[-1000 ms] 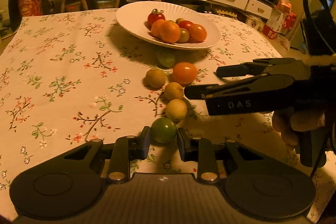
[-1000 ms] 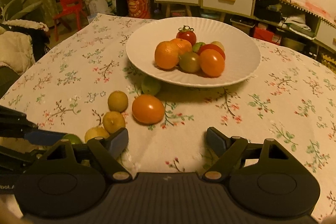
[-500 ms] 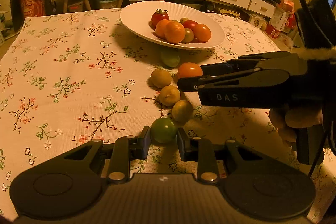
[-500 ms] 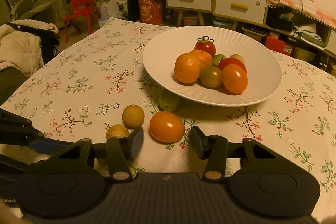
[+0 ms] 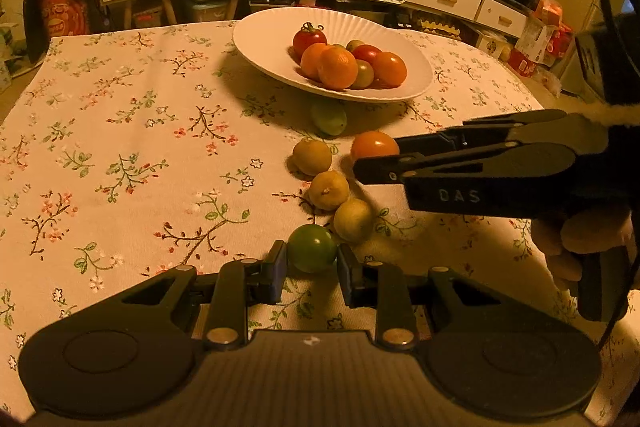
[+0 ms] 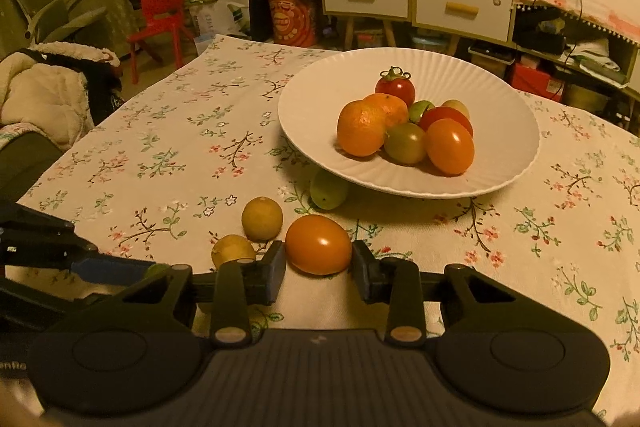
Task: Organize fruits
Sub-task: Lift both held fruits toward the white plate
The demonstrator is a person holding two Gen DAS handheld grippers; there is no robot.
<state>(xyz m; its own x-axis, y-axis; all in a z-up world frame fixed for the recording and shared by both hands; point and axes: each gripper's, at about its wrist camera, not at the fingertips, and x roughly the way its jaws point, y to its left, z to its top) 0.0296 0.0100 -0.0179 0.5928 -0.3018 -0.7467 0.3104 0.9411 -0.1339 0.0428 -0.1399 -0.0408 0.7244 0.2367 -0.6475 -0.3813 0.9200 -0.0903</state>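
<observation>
A white plate [image 5: 256, 39] [image 6: 504, 131] holds several tomatoes and oranges at the far side of the floral tablecloth. Loose fruit lies in front of it. My left gripper [image 5: 311, 267] is shut on a green tomato [image 5: 312, 247] at table height. My right gripper [image 6: 319, 267] has closed in around an orange tomato [image 6: 319, 243] [image 5: 374, 145], with both pads at its sides. In the left wrist view the right gripper [image 5: 374, 163] reaches in from the right. Three small yellow fruits [image 5: 312, 157] [image 5: 329, 189] [image 5: 353, 219] lie between the two tomatoes.
A pale green fruit [image 5: 329, 117] [image 6: 329, 191] lies half under the plate's near rim. Cabinets with drawers [image 6: 460, 7] and clutter stand beyond the table. A red chair [image 6: 158, 15] and a coat [image 6: 44, 95] are off the table's left side.
My right gripper has moved forward and left to the orange tomato and closed its jaws from wide open to either side of it. My left gripper has kept hold of the green tomato.
</observation>
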